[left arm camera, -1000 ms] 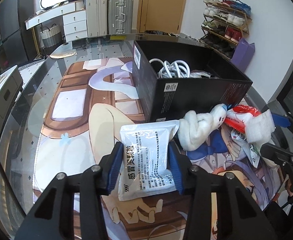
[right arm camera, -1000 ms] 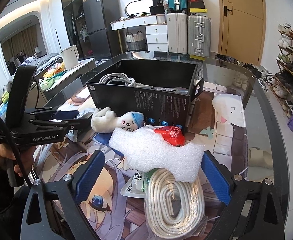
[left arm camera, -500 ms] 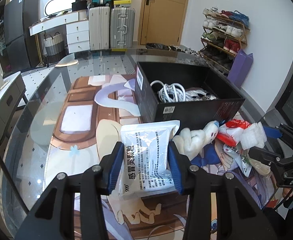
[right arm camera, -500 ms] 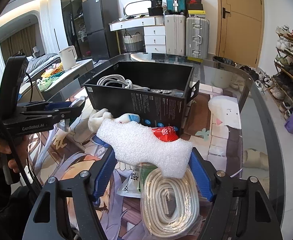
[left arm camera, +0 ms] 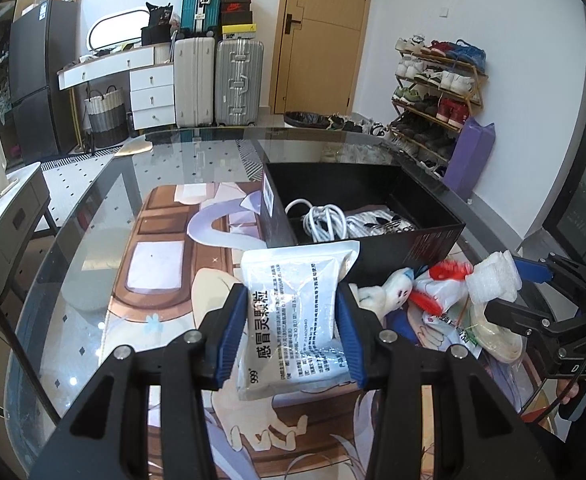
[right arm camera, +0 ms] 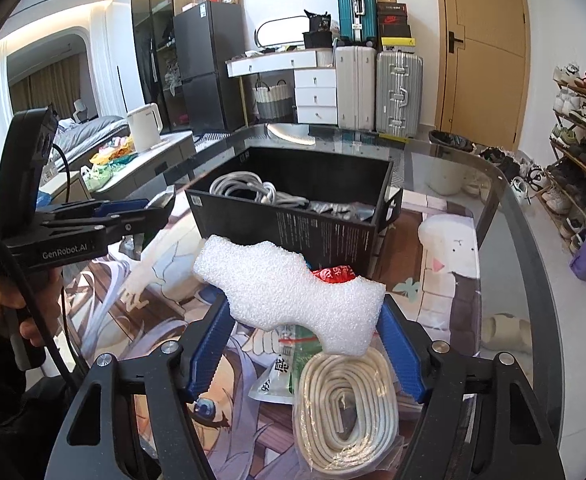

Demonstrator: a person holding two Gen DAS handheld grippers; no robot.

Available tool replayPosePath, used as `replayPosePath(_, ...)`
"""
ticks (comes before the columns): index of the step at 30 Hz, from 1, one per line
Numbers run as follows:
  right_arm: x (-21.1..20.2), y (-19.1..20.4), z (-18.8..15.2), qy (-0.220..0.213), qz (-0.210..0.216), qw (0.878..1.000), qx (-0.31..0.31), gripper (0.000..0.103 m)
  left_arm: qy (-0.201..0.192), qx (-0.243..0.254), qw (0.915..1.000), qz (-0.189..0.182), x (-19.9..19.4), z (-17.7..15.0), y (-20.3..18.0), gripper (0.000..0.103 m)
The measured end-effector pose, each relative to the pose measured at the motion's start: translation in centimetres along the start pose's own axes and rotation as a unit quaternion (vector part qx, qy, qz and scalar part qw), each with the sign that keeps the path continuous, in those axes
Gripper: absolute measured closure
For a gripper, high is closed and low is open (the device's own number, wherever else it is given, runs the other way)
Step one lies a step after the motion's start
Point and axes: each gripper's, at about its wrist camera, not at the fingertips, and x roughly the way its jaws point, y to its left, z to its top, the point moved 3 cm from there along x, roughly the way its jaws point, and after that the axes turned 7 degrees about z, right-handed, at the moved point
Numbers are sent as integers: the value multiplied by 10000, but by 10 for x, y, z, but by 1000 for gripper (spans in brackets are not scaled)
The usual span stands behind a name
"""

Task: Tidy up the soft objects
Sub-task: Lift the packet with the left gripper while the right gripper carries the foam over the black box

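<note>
Both grippers grip loads for the black box mid-table: my left gripper pinches the medicine pouch, my right gripper clamps the foam piece.

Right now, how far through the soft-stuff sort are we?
Partly done. Done: white cable and a striped cloth lie in the black box. In hand: left gripper is shut on a white medicine packet; right gripper, whose jaws just closed, pinches a white foam piece. Left: plush toy, red-and-white bag, and coiled rope beside the box.
</note>
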Motion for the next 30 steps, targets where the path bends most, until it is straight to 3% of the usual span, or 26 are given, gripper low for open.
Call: replayPosePath(30,-25,-10,59,-743,-83,9972,50,30,-573,43,9983,-81,-11,45,-22,60)
